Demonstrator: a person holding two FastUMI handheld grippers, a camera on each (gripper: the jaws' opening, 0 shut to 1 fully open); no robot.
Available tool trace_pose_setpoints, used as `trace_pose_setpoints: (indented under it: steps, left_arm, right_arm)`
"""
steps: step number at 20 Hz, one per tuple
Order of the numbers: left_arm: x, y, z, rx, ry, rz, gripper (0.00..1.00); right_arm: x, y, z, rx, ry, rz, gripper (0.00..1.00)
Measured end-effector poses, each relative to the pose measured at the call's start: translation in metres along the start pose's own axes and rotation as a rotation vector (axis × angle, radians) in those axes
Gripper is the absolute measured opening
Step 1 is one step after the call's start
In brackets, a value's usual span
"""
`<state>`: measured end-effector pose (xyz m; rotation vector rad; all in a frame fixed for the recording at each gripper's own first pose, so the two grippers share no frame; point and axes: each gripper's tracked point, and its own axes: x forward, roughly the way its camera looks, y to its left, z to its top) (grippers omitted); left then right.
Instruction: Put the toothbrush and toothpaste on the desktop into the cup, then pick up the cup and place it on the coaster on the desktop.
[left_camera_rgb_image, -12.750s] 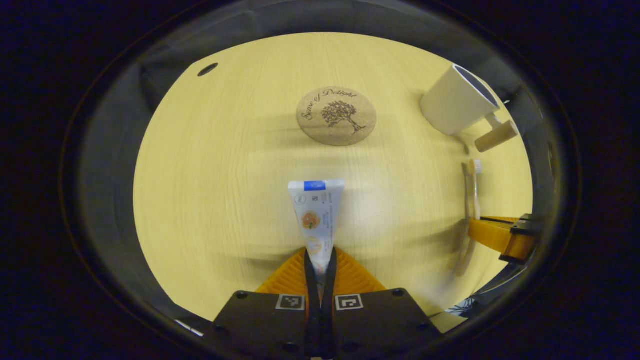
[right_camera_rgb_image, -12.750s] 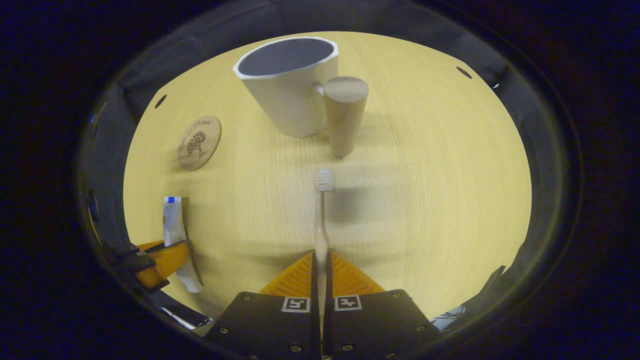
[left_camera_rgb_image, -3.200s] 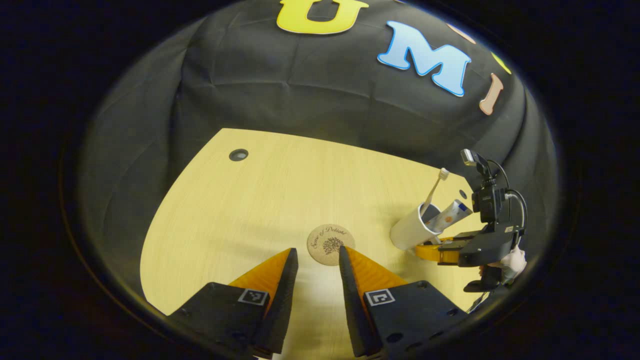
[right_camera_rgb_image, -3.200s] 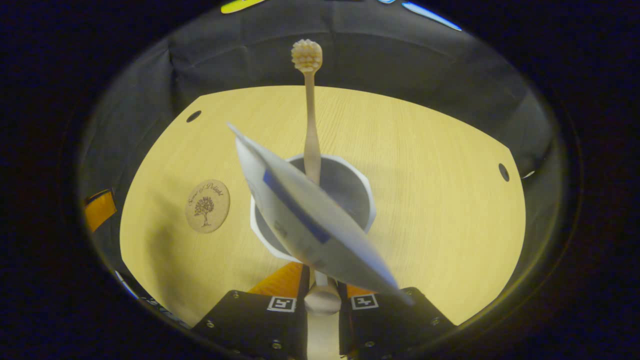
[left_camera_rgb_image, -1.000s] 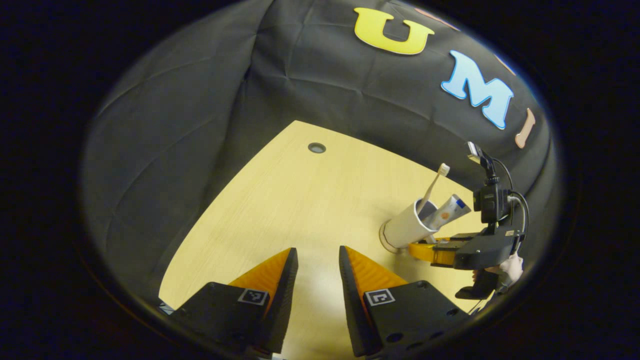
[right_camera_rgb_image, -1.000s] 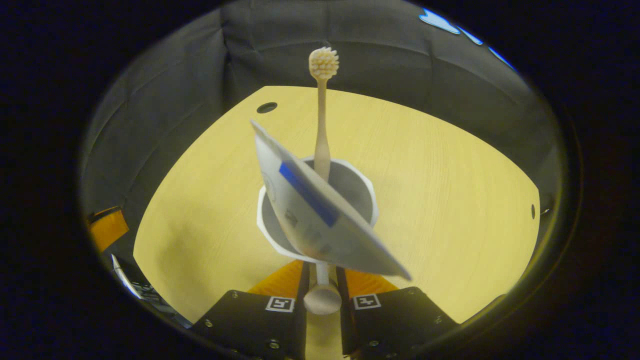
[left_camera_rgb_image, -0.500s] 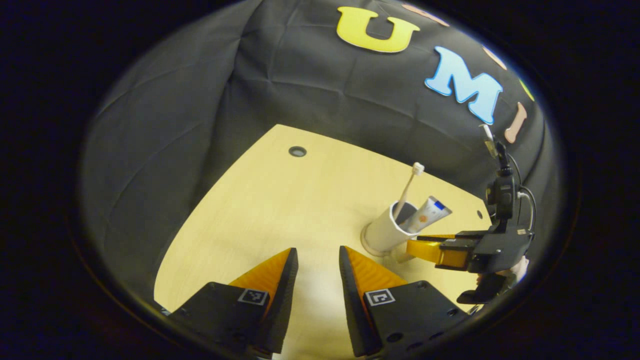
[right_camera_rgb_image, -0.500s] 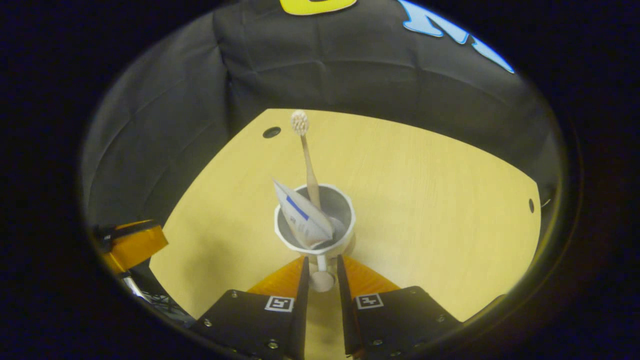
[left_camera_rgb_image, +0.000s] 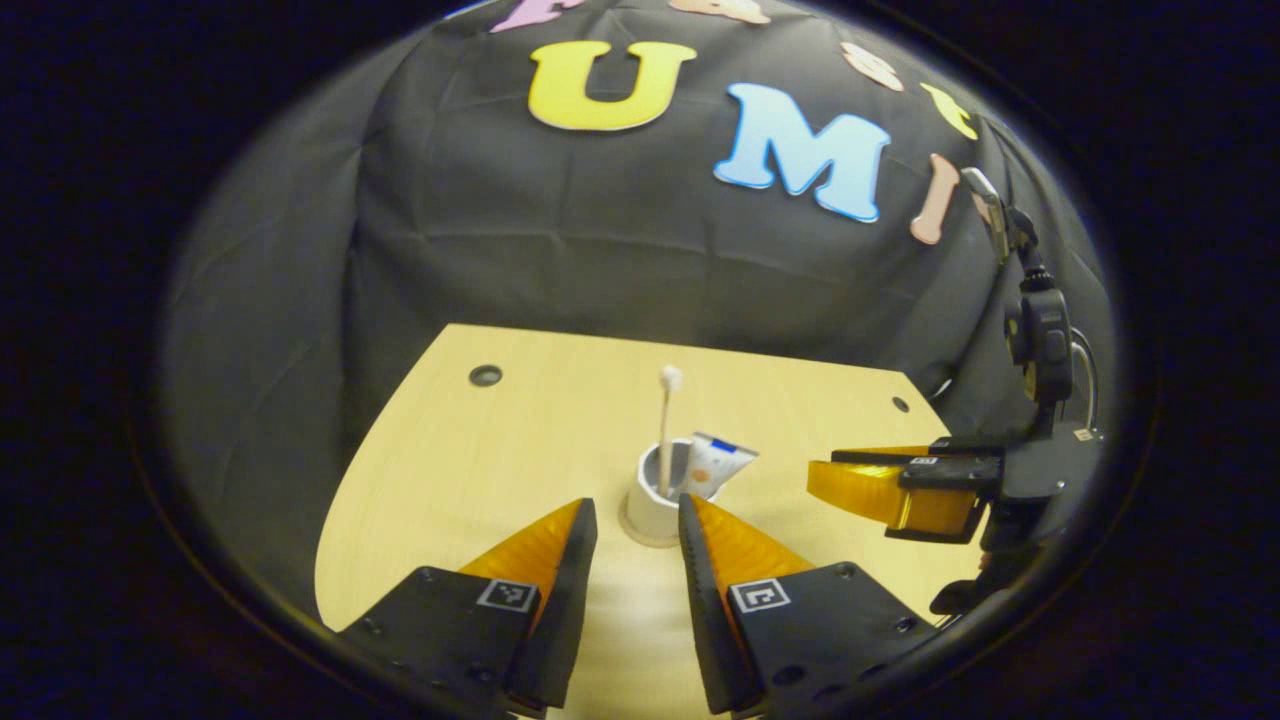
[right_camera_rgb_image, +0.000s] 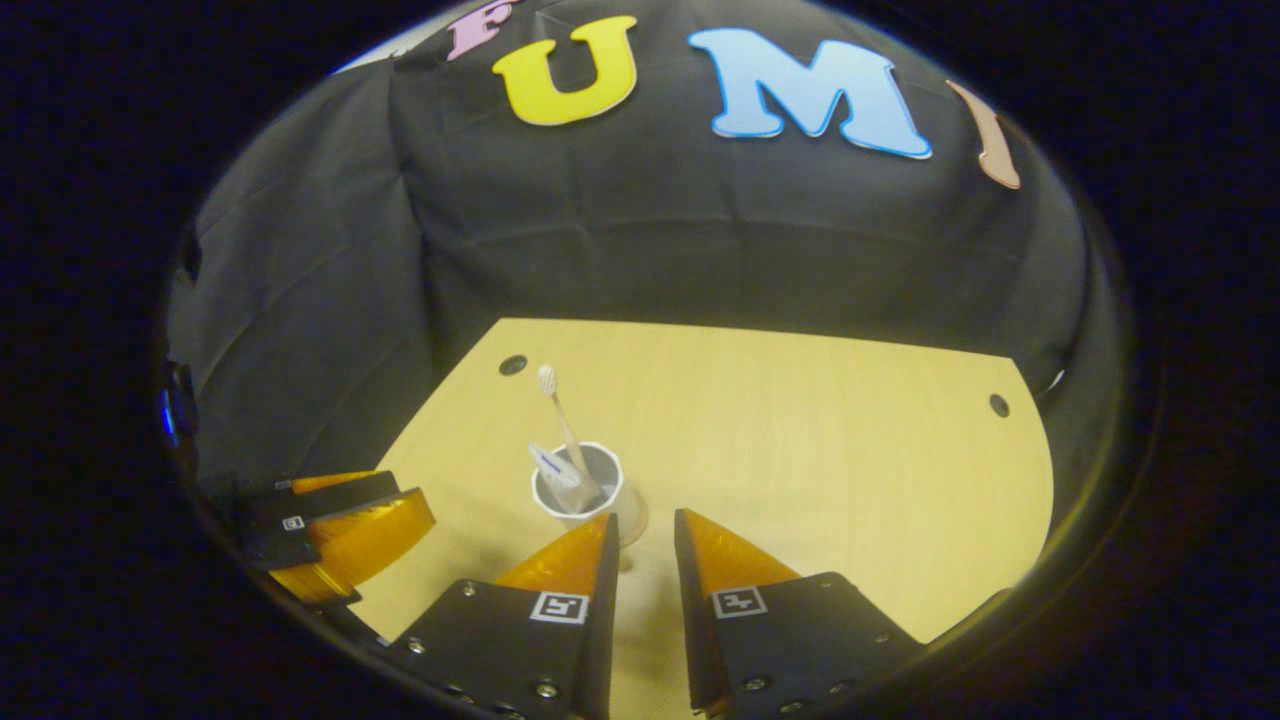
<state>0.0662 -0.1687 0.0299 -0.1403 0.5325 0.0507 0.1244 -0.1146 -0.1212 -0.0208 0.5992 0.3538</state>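
the cup (left_camera_rgb_image: 655, 492) with toothbrush (left_camera_rgb_image: 665, 425) and toothpaste (left_camera_rgb_image: 718, 462) is seen standing on the coaster (left_camera_rgb_image: 650, 532) on the worktop (right_camera_rgb_image: 800, 440). both grippers' jaws are spread, empty. the tall, leaning contents could be knocked over by a careless nearby pass.

The coaster (left_camera_rgb_image: 648, 535) is mostly covered by the cup (left_camera_rgb_image: 655, 500) sitting on it, so just a thin rim peeks out at the base. In the right gripper view the cup's (right_camera_rgb_image: 577, 495) handle and lower wall sit behind that gripper's finger, can't make them out. The toothbrush (left_camera_rgb_image: 665, 425) handle and the toothpaste (left_camera_rgb_image: 715, 462) cap end are down inside the cup, out of sight. Print on the tube is too small to tell.
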Motion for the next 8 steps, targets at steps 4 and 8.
trace_pose_setpoints:
  steps: [4, 8]
  left_arm:
    - [-0.023, -0.049, 0.054, 0.099, -0.158, -0.046, 0.58]
    - [-0.061, -0.087, 0.105, 0.133, -0.332, -0.069, 0.55]
  right_arm:
    - [-0.054, -0.032, 0.041, 0.045, -0.202, -0.085, 0.29]
    - [-0.115, -0.045, 0.077, 0.050, -0.399, -0.130, 0.29]
